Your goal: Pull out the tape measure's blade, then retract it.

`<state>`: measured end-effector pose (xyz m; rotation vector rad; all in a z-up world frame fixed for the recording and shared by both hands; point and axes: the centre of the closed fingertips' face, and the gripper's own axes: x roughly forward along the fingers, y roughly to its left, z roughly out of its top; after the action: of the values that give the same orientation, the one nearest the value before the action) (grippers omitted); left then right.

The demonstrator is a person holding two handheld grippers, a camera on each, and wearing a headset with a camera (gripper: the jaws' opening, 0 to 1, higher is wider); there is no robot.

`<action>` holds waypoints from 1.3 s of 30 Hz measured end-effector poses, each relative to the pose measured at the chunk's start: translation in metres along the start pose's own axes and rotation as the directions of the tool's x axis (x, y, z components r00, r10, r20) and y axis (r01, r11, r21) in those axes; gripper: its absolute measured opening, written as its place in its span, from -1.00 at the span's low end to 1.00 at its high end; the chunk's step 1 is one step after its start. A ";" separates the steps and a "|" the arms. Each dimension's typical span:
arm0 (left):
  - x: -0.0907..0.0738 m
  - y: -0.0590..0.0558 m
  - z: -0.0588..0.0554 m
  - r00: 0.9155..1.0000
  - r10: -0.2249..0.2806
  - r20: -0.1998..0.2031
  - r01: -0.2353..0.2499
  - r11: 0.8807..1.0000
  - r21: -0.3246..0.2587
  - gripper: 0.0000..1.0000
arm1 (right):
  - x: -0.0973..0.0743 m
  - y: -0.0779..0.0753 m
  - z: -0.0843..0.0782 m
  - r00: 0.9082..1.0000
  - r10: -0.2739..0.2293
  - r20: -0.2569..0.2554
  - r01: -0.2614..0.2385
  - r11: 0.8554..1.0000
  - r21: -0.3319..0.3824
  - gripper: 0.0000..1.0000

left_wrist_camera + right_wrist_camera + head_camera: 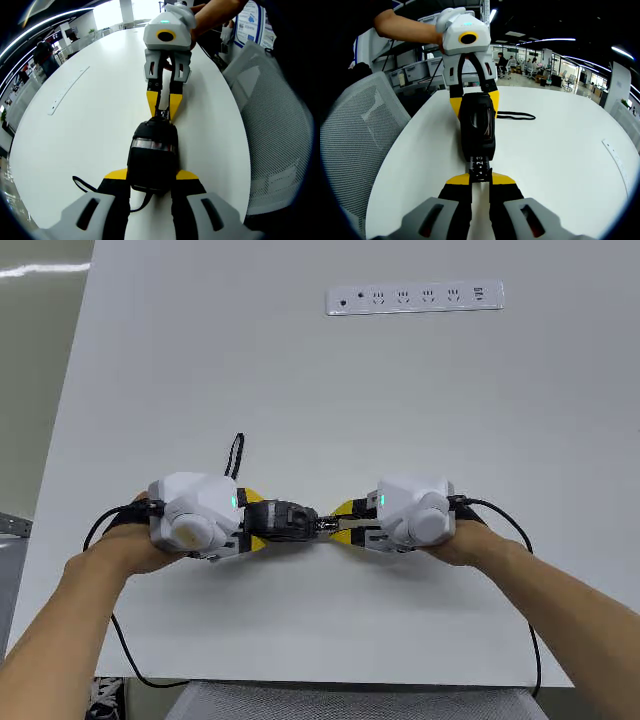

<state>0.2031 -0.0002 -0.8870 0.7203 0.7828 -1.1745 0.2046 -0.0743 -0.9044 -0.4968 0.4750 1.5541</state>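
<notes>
Black tape measure (285, 520) rests at the near end of the table (300, 390), case clamped in the left gripper (152, 175), the right gripper (480, 178) pinching its barely drawn blade (478, 167). Pull-out seems just begun; next, draw rightward. A power strip (414, 297) lies far back.

The black tape measure (285, 521) sits near the white table's (300, 370) front edge, blade (478, 164) barely out.

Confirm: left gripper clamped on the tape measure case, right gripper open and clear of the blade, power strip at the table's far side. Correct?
Not quite. The right gripper is shut on the blade, just outside the tape measure case; the right gripper view shows it. The left gripper does clamp the case, and the power strip lies at the far side of the table.
</notes>
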 end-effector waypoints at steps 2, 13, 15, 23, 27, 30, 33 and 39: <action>0.000 0.000 0.000 1.000 0.000 0.000 0.000 1.000 -0.001 -0.46 | -0.001 0.000 -0.001 1.000 0.000 0.000 0.000 1.000 0.001 -0.80; 0.000 0.000 0.000 1.000 -0.001 -0.002 0.001 1.000 -0.001 -0.46 | -0.005 0.000 -0.003 1.000 -0.002 0.000 0.002 1.000 0.006 -0.80; 0.000 0.000 0.000 1.000 -0.001 -0.002 0.001 1.000 -0.001 -0.46 | -0.006 0.000 -0.003 1.000 -0.001 0.000 0.001 1.000 0.007 -0.80; -0.001 0.000 0.000 1.000 -0.003 -0.001 0.003 1.000 0.001 -0.46 | -0.009 0.000 -0.003 1.000 -0.002 0.000 0.002 1.000 0.007 -0.80; -0.001 0.000 0.000 1.000 -0.003 -0.002 0.003 1.000 0.001 -0.46 | -0.011 0.000 -0.005 1.000 -0.001 0.000 0.001 1.000 0.007 -0.80; 0.000 -0.001 0.000 1.000 -0.003 -0.002 0.003 1.000 0.001 -0.46 | -0.013 0.000 -0.006 1.000 -0.002 -0.001 0.002 1.000 0.008 -0.80; 0.000 -0.001 0.000 1.000 -0.004 -0.002 0.004 1.000 0.001 -0.46 | -0.015 0.000 -0.007 1.000 -0.001 -0.002 0.001 1.000 0.011 -0.80; 0.000 -0.001 0.001 1.000 -0.005 -0.002 0.005 1.000 0.002 -0.46 | -0.017 0.000 -0.009 1.000 -0.001 -0.002 0.001 1.000 0.013 -0.80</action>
<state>0.2023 -0.0009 -0.8868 0.7213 0.7860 -1.1794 0.2053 -0.0937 -0.9021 -0.4890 0.4855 1.5485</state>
